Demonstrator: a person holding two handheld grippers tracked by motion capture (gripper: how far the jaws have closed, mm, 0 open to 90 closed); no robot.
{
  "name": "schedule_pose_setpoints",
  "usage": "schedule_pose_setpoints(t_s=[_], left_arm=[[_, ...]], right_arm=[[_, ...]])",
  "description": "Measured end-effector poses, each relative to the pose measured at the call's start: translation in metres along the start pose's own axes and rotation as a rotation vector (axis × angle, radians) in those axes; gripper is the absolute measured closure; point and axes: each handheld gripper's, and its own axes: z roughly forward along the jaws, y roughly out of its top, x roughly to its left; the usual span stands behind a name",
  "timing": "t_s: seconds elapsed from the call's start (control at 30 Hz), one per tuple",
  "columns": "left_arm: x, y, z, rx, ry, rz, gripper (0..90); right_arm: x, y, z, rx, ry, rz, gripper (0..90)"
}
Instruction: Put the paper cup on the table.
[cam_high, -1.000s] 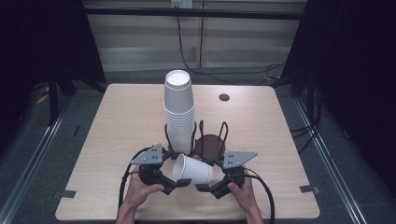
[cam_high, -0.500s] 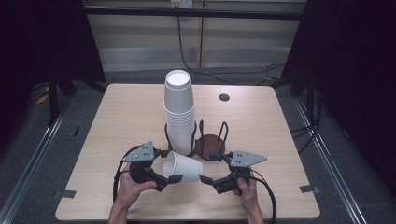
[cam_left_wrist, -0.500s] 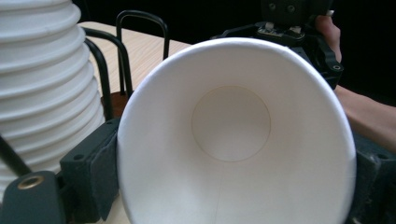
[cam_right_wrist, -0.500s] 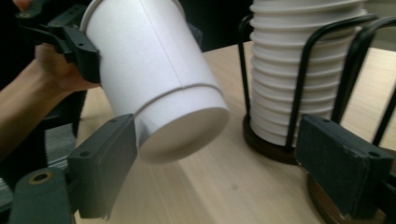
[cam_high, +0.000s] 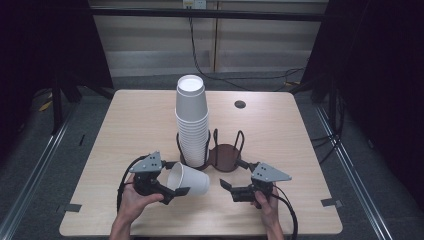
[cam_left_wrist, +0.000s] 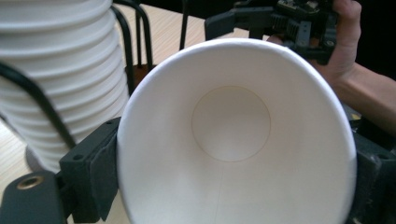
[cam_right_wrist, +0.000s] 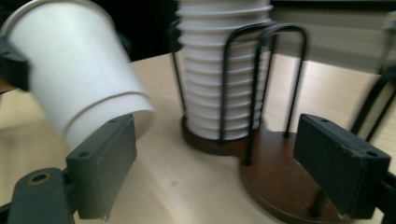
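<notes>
Left gripper (cam_high: 176, 189) clamped on a tilted paper cup (cam_high: 189, 180); right gripper (cam_high: 229, 188) wide open and empty, just beyond the cup's base.

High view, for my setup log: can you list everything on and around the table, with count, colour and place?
Table: one, light wood, centre.
Cup holder: one, dark brown base with black wire hoops, two bays, table middle; right bay empty.
Stack of cups: one stack, white, in the holder's left bay.
Loose cup: one, white, on its side, held near the front edge.
Round grommet: one, dark, far right of the tabletop.
Left tongs: black, shut on the loose cup.
Right tongs: black, open, empty, right of the cup.
</notes>
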Motion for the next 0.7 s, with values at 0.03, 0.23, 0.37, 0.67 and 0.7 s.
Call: schedule_pose_setpoints(t_s=[0.03, 0.23, 0.37, 0.67, 0.7], left_arm=[[0.001, -0.001, -0.001, 0.000, 0.001, -0.006, 10.6], [0.008, -0.001, -0.007, 0.028, 0.022, -0.012, 10.5], [0.013, -0.001, -0.012, 0.058, 0.042, -0.014, 10.5], [0.022, -0.008, -0.028, 0.106, 0.088, -0.029, 10.4], [0.023, -0.010, -0.030, 0.106, 0.095, -0.038, 10.4]], right_arm=[[0.000, -0.002, -0.001, -0.012, -0.032, 0.010, 12.8], [-0.001, -0.013, -0.004, -0.081, -0.115, 0.041, 13.4], [-0.002, -0.019, -0.006, -0.110, -0.154, 0.045, 14.2], [-0.004, -0.027, -0.007, -0.140, -0.246, 0.004, 15.5], [-0.005, -0.027, -0.007, -0.143, -0.250, 0.004, 15.5]])
